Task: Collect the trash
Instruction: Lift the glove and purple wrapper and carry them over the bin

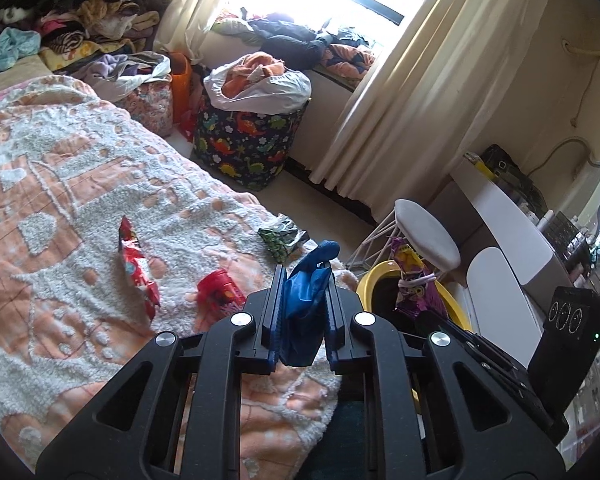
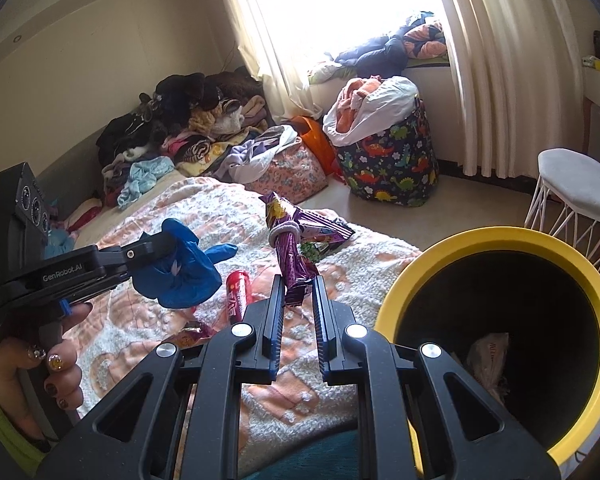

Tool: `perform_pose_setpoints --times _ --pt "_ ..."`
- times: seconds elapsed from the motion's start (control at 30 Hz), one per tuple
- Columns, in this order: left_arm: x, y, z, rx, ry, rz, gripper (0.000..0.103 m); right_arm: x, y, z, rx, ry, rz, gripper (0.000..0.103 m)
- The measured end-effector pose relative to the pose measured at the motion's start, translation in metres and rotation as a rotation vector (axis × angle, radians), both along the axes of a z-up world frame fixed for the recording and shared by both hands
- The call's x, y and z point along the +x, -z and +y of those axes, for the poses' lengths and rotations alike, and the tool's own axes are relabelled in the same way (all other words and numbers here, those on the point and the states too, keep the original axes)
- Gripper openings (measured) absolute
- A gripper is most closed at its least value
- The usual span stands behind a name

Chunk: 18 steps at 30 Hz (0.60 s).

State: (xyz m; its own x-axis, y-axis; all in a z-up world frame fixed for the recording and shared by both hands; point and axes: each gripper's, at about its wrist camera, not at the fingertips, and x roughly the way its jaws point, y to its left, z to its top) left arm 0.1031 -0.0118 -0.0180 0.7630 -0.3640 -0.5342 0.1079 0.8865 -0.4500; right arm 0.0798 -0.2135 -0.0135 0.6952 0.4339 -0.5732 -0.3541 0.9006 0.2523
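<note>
Currently: left gripper [image 1: 303, 280] clenched on blue glove [image 1: 306, 300]; right gripper [image 2: 297, 292] clenched on purple snack wrapper [image 2: 290, 256], both above bed. Carry each over yellow-rimmed bin [image 2: 500, 236] mouth before releasing, wrapper first

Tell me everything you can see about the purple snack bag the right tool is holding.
The purple snack bag is a crinkled, shiny foil-like wrapper with yellow print near its top. A pale hair tie cinches it around the middle. It stands roughly upright, its lower end pinched in the shut right tool, raised clear above the bed's blanket, just left of the yellow bin. Nothing else touches it.
</note>
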Motion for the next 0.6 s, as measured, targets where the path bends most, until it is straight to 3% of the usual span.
perform_pose_setpoints --times 0.6 --pt "0.006 -0.009 -0.046 0.016 0.091 -0.02 0.01 0.004 -0.009 -0.045 0.037 0.111 -0.022 0.014"
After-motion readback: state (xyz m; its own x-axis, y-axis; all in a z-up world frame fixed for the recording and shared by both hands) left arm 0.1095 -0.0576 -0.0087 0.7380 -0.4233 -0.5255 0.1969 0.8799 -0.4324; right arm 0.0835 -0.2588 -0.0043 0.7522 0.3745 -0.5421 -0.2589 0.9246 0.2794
